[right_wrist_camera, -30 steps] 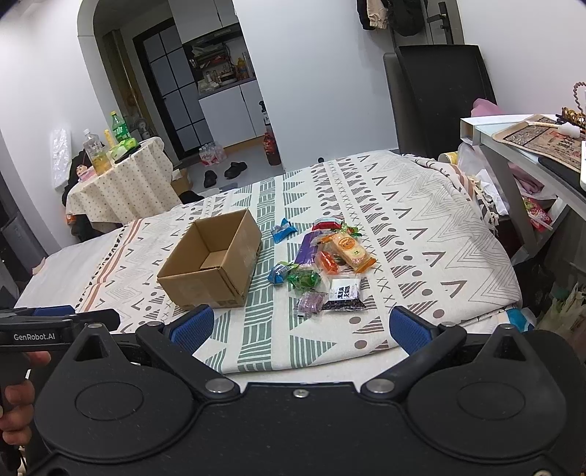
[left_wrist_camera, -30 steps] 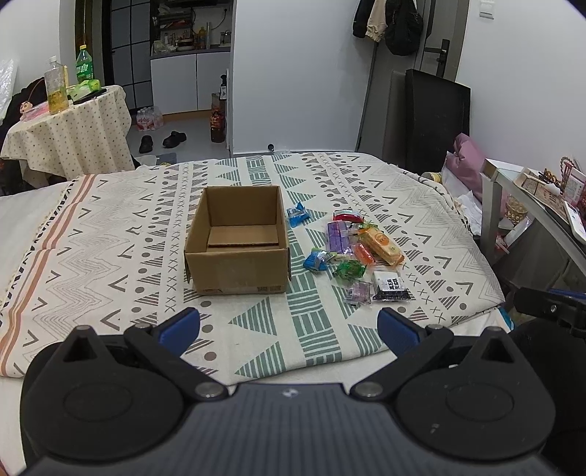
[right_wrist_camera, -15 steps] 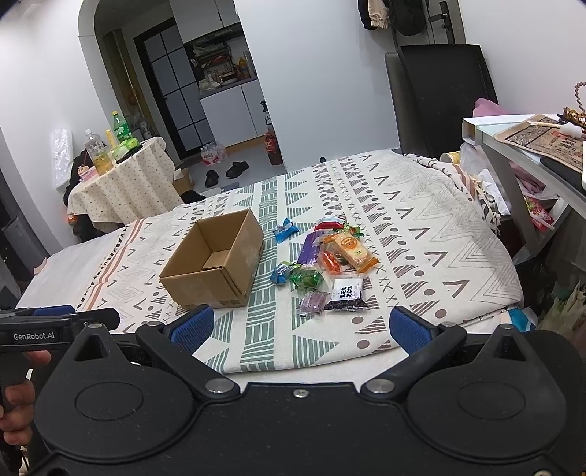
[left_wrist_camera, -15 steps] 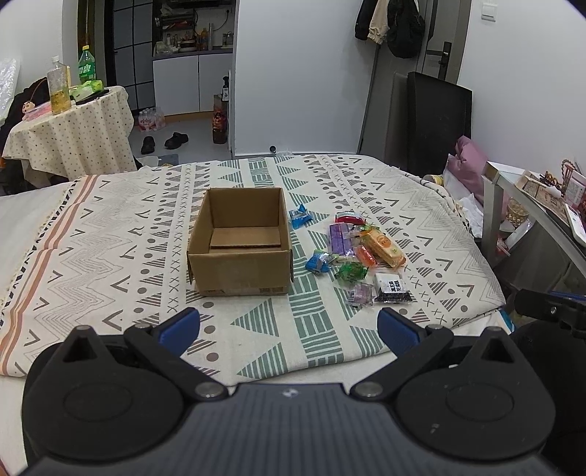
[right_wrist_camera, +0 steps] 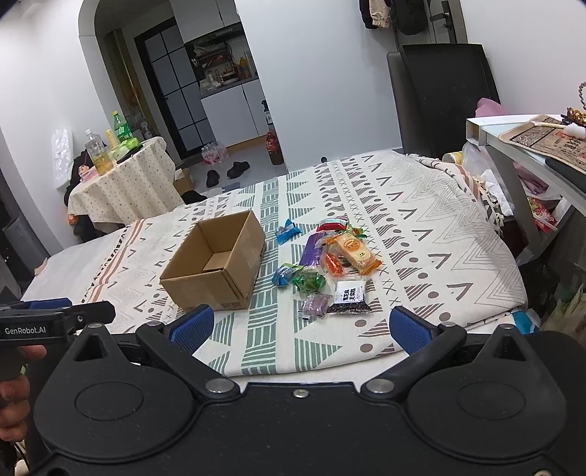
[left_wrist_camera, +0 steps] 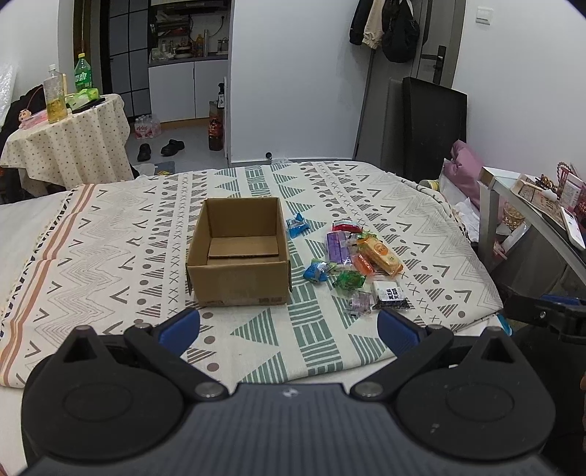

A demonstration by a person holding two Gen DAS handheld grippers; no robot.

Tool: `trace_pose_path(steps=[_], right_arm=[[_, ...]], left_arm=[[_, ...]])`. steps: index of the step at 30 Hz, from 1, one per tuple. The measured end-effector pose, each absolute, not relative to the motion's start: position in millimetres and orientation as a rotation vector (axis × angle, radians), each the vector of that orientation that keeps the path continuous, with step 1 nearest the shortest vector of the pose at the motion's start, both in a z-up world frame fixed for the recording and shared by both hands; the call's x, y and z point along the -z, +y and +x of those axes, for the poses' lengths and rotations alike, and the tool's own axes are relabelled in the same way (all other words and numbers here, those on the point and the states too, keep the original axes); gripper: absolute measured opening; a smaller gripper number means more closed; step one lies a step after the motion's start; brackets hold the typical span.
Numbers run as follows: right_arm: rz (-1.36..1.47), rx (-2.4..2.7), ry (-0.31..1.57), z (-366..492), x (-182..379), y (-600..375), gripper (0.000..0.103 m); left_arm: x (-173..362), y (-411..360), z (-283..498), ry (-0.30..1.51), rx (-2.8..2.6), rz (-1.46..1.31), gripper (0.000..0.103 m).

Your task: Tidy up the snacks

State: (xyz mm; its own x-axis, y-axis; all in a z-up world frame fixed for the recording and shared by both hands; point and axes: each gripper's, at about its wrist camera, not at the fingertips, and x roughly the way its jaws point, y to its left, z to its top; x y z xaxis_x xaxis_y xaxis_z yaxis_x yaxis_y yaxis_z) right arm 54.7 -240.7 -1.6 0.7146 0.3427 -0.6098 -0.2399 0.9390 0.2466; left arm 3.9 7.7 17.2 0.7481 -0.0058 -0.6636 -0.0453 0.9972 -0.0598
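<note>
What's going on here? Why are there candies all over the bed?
Someone is holding two claws to tidy snacks into the cardboard box on the patterned blanket. The box is empty. The snacks lie in a pile beside it. The left claw and right claw are both open, hovering near the bed's edge, holding nothing.

This is a home, a small room where someone lives and sleeps. A big bed (left_wrist_camera: 110, 234) with a zigzag blanket fills the middle. Coats (left_wrist_camera: 384, 29) hang up high by the door (left_wrist_camera: 436, 55). A little round table (left_wrist_camera: 66, 146) has a dotted cloth, with drink bottles (left_wrist_camera: 55, 95) on top. Shoes (left_wrist_camera: 161, 149) sit on the floor. Past the doorway is a small kitchen with white cupboards (left_wrist_camera: 190, 88) and jars on the counter. A pink pillow (left_wrist_camera: 463, 172) lies beside the bed, near a desk (left_wrist_camera: 527, 205) full of small things.
</note>
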Motion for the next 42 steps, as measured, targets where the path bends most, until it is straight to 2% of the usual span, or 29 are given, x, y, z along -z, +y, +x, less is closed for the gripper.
trace_pose_path(steps=[21,42], right_arm=[[0.205,-0.269,0.765,94.8,30.1,-258.7,0.103],[0.313,-0.229,0.860,147.7,82.1,-284.0,0.103]], left_arm=[[10.2,-5.3,53.6,0.781,0.028,-0.131,0.103],[54.6,-37.7,127.5,0.889,0.048,-0.166,0.103]])
